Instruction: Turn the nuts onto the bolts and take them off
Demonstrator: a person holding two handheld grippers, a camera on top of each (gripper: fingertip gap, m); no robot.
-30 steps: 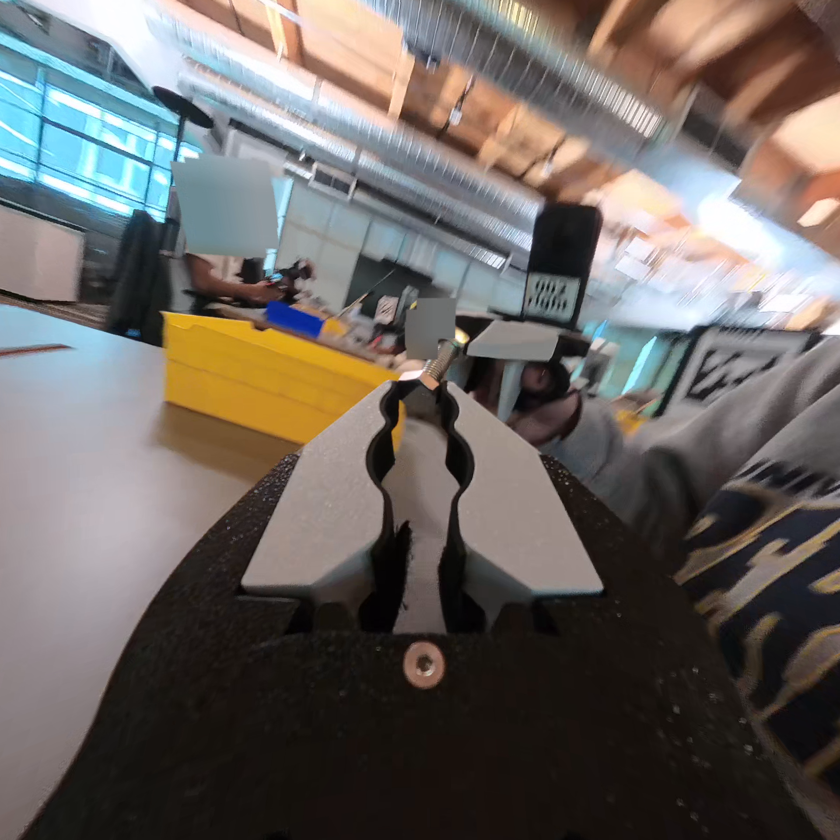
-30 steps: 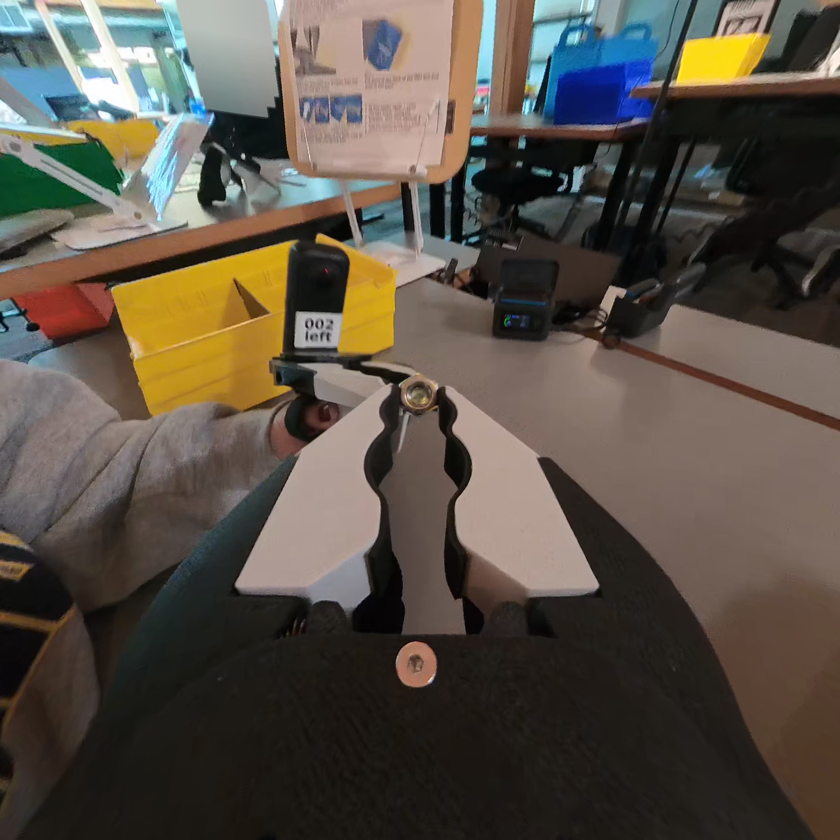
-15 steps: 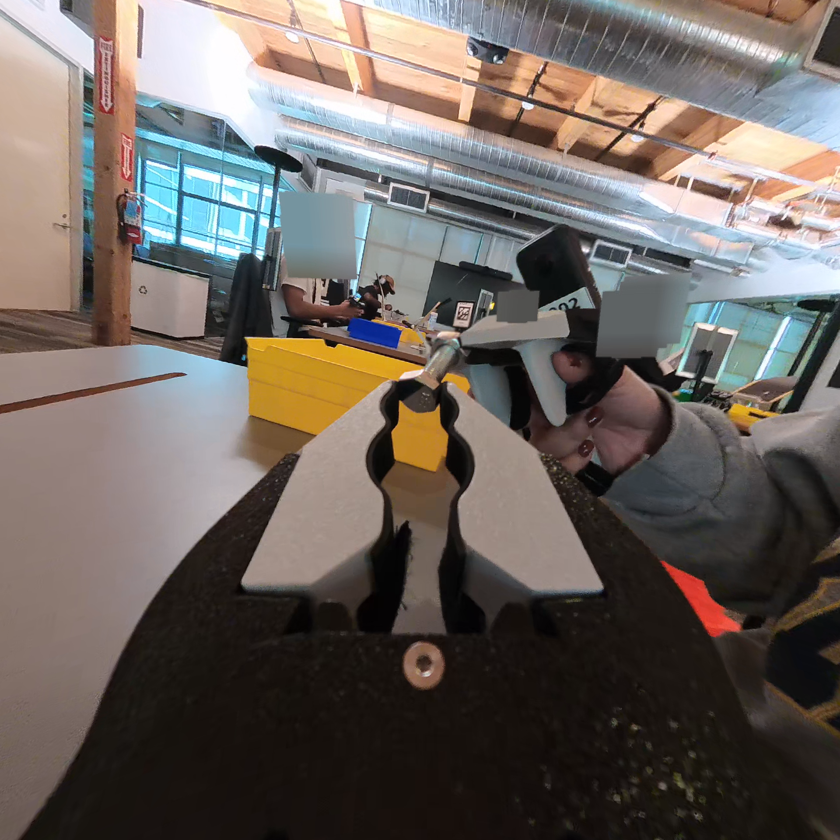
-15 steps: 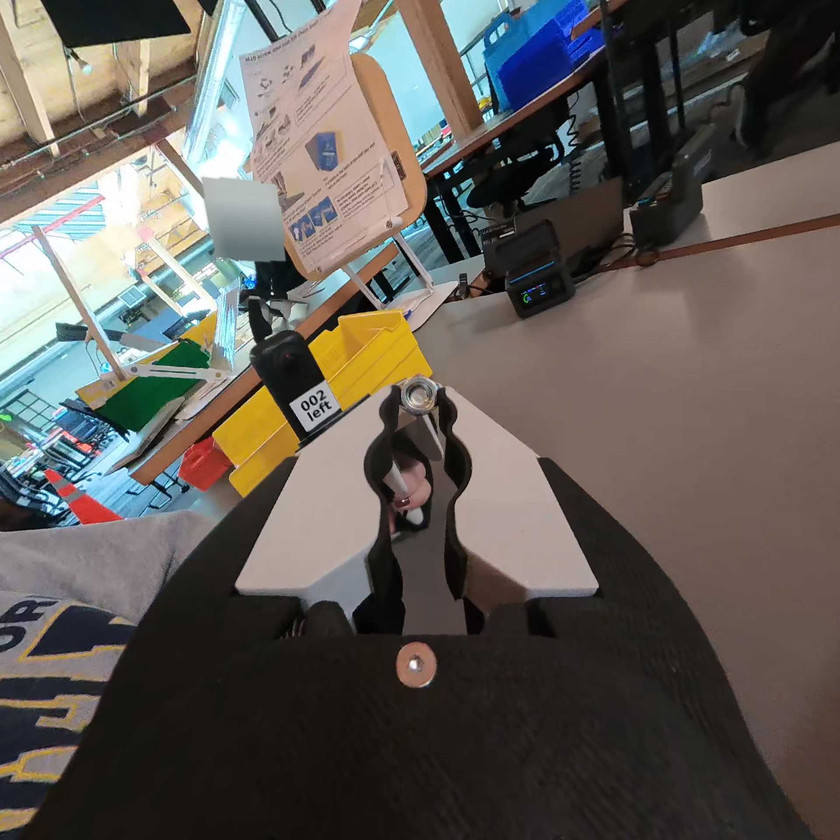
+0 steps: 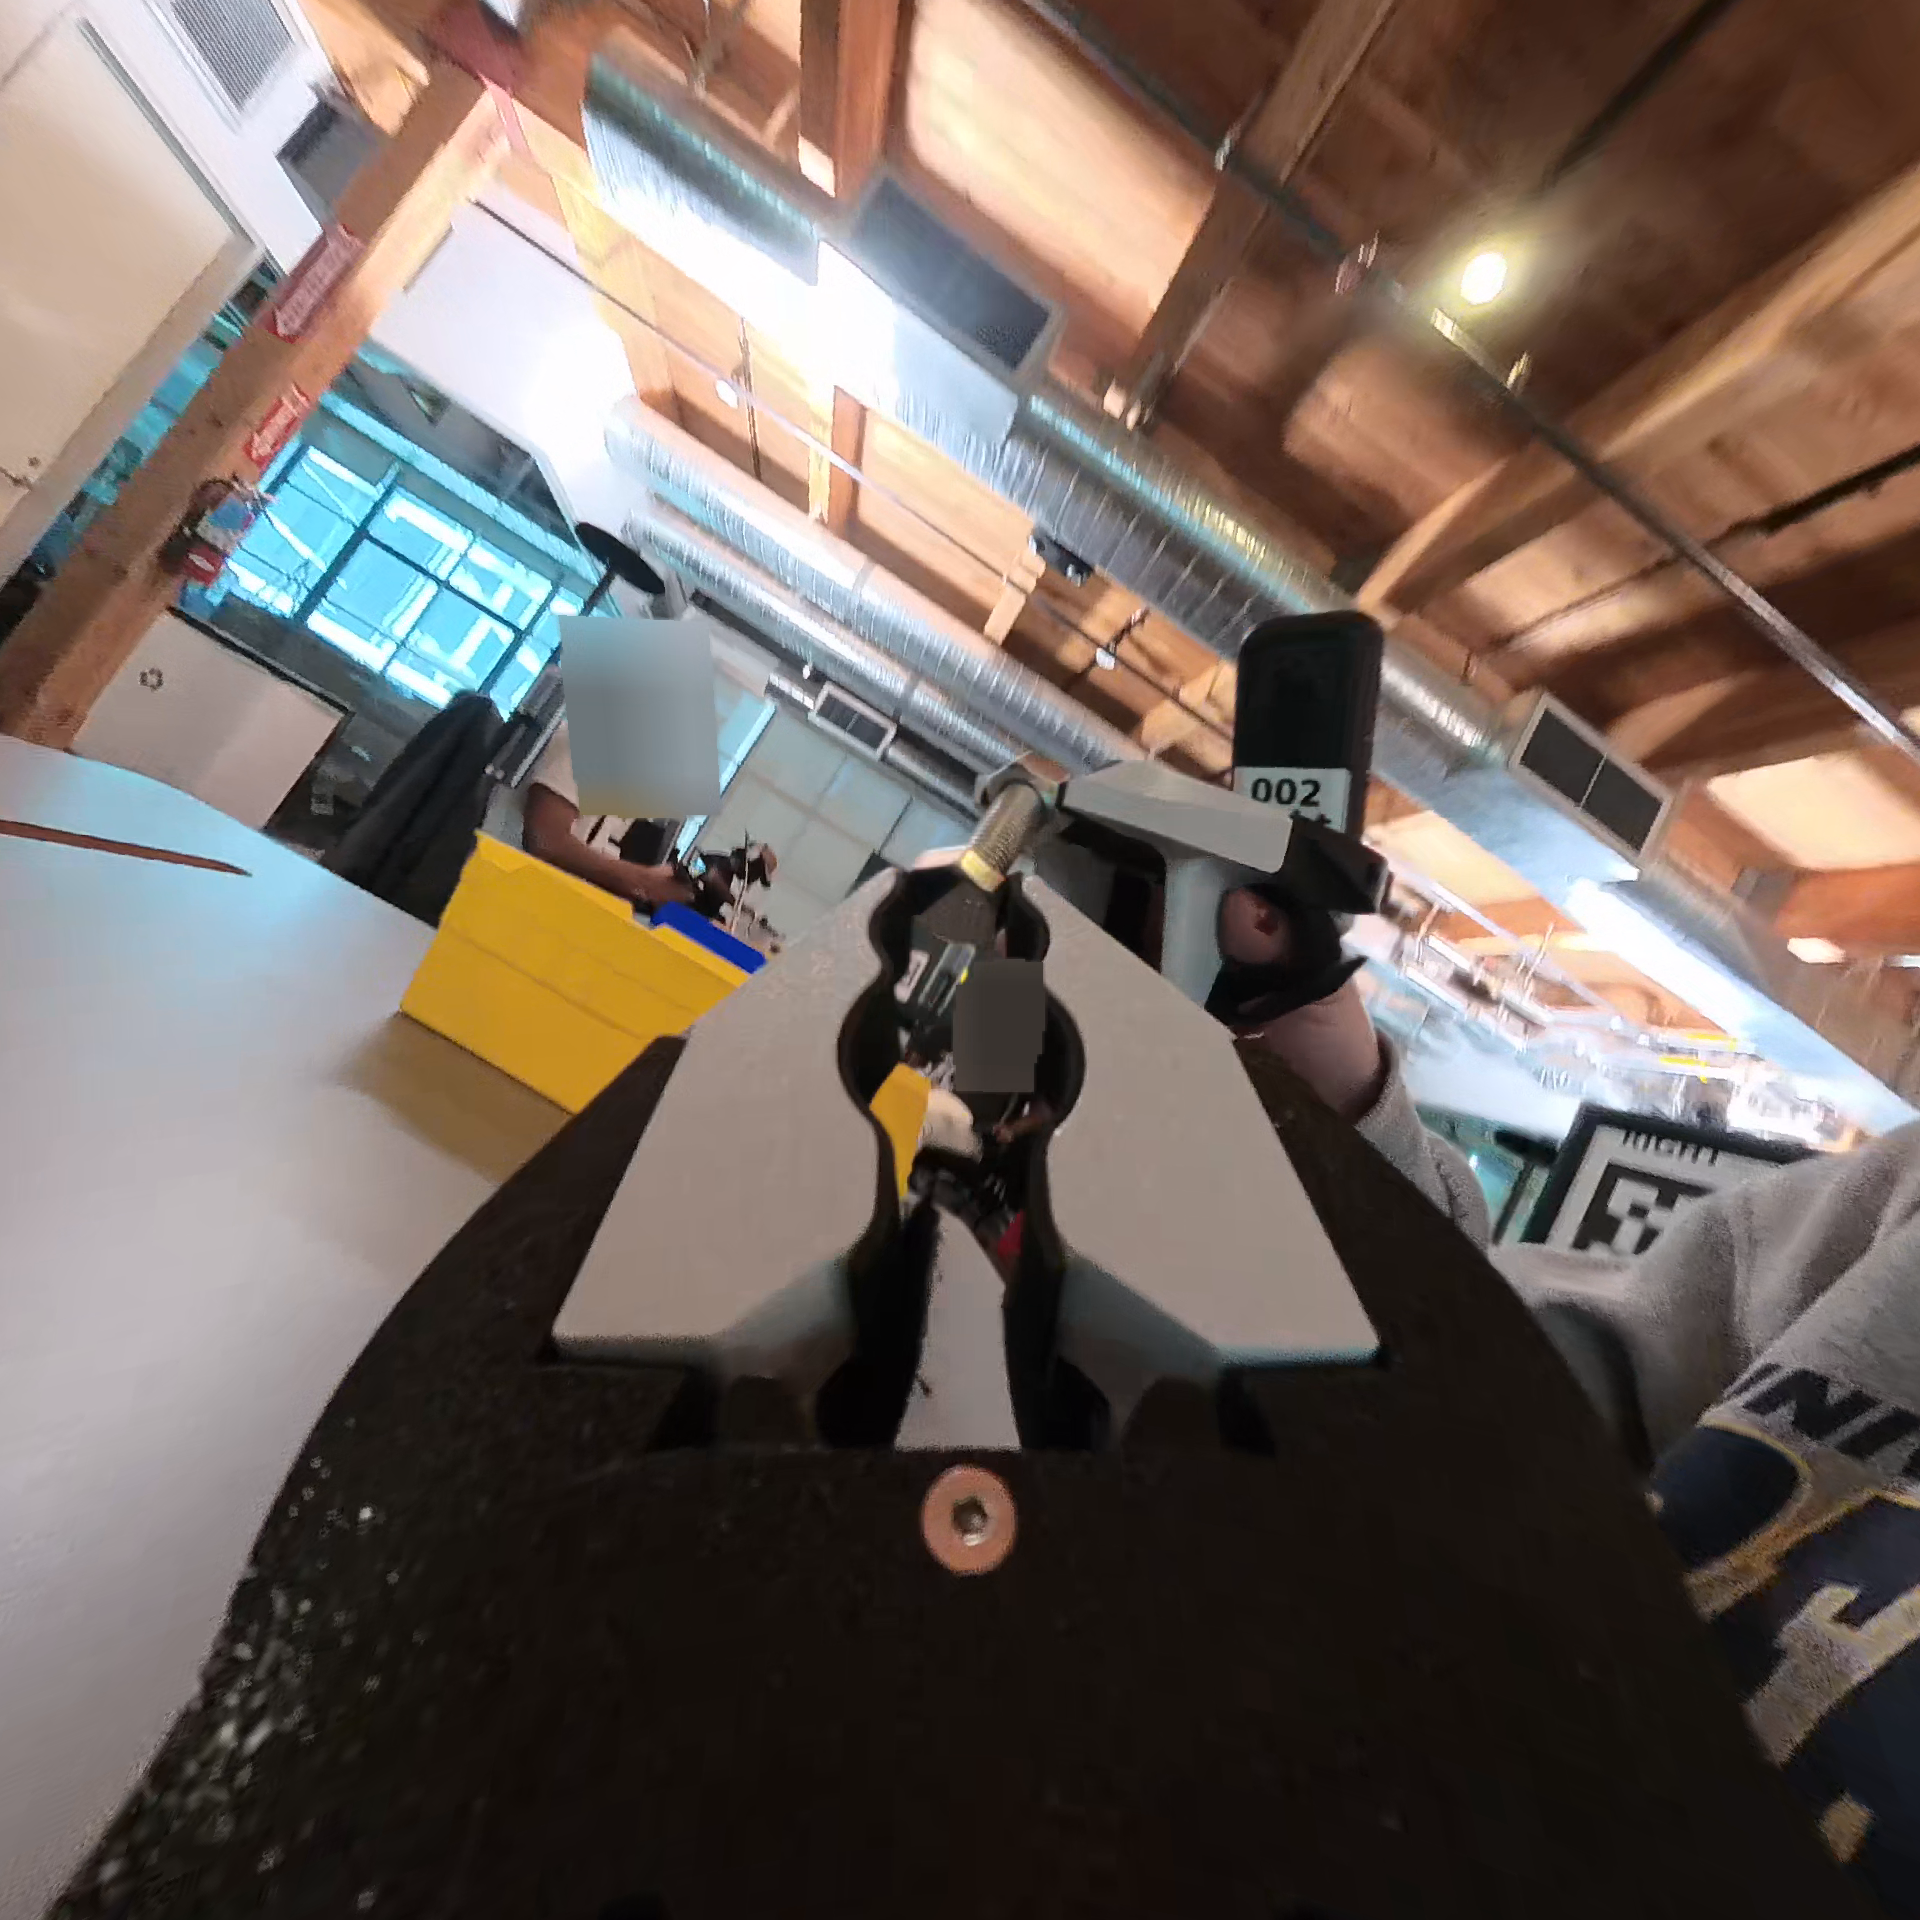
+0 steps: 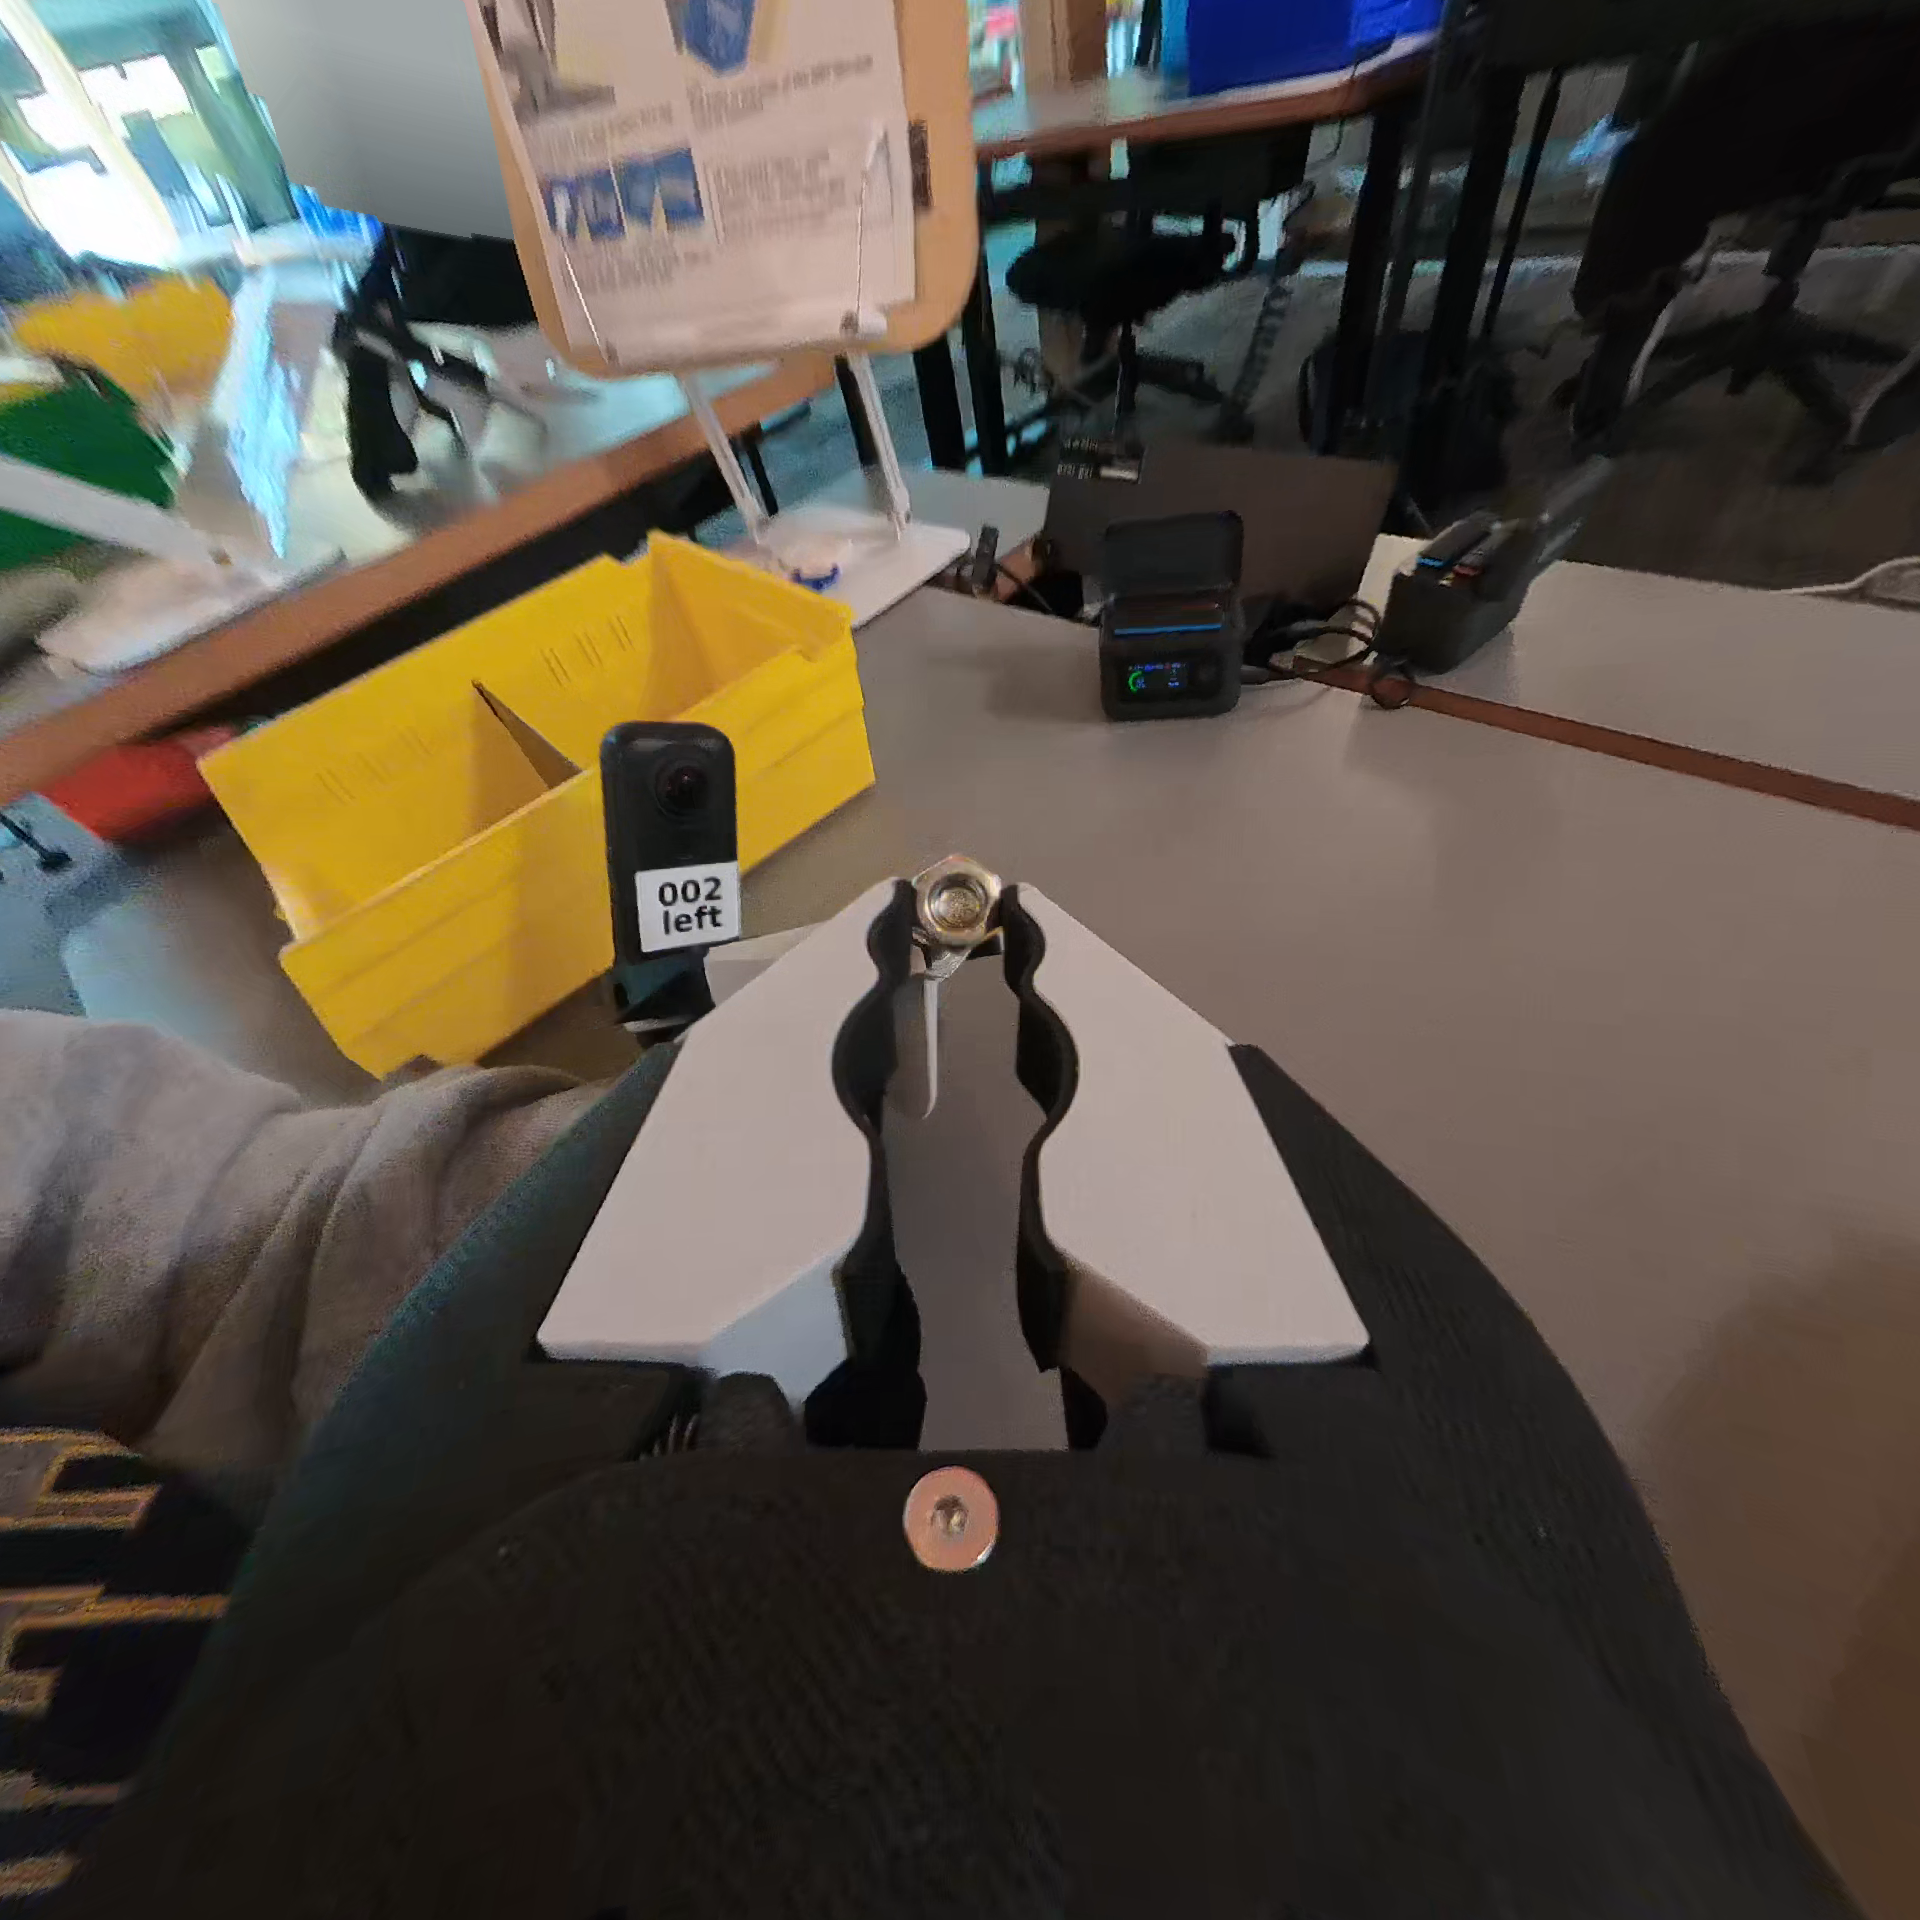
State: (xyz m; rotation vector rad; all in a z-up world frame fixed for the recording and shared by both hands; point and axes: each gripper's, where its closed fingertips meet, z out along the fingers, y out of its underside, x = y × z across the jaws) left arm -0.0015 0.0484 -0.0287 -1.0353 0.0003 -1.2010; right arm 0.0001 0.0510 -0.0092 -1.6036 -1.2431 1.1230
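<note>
In the left wrist view my left gripper (image 5: 961, 906) is shut on the head of a silver bolt (image 5: 1000, 834). The bolt's threaded shaft points up and to the right. A nut (image 5: 1018, 774) sits on the shaft's far end, held by the right gripper's grey fingers (image 5: 1164, 826). In the right wrist view my right gripper (image 6: 956, 920) is shut on the hex nut (image 6: 928, 894), and the bolt's end (image 6: 958, 904) shows in its hole. The left gripper's black camera (image 6: 670, 821) stands just to the left. Both grippers are held above the table.
A yellow divided bin (image 6: 540, 821) stands on the grey table (image 6: 1455, 935) to the left; it also shows in the left wrist view (image 5: 561, 966). Two black devices (image 6: 1169, 623) with cables and a board on a stand (image 6: 727, 166) are at the back. A grey sleeve (image 6: 208, 1195) is at left. The grippers are tip to tip, or close to it.
Both grippers have tilted while staying shut. The left view has pitched up toward the ceiling. The right view has swung back down to the table. The nut now sits on the bolt's end.
</note>
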